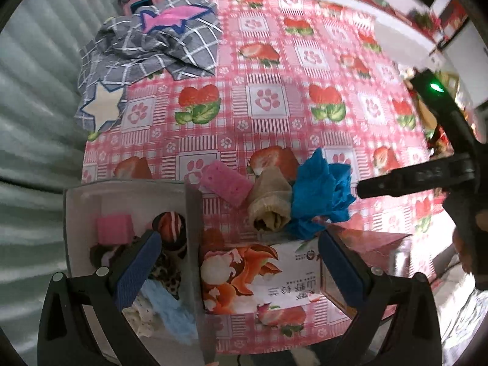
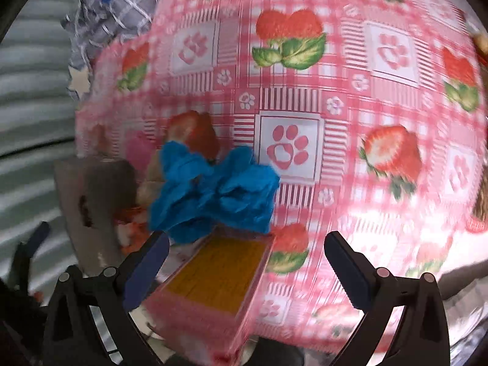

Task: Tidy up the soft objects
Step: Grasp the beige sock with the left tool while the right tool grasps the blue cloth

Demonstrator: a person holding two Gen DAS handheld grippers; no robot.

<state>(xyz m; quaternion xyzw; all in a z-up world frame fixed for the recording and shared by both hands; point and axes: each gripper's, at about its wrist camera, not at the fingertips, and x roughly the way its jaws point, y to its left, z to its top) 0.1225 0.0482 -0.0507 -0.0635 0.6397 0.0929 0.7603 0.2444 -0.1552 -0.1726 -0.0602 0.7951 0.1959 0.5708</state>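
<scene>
Left wrist view: left tongs (image 1: 239,262) gape wide and empty over one white box (image 1: 71,213) and one printed carton (image 1: 244,277) whose upside-down lettering I cannot read. Inside the box lie one pink block (image 1: 114,228), one striped ball (image 1: 170,225) and some cloths. On the strawberry-patterned bench (image 1: 305,91), just beyond, sit one pink sponge (image 1: 225,183), one beige roll (image 1: 270,204) and one blue cloth (image 1: 320,195) side by side; one grey checked cloth (image 1: 152,52) lies far left. Right tongs (image 2: 247,259) also stand open, empty, near the blue cloth
</scene>
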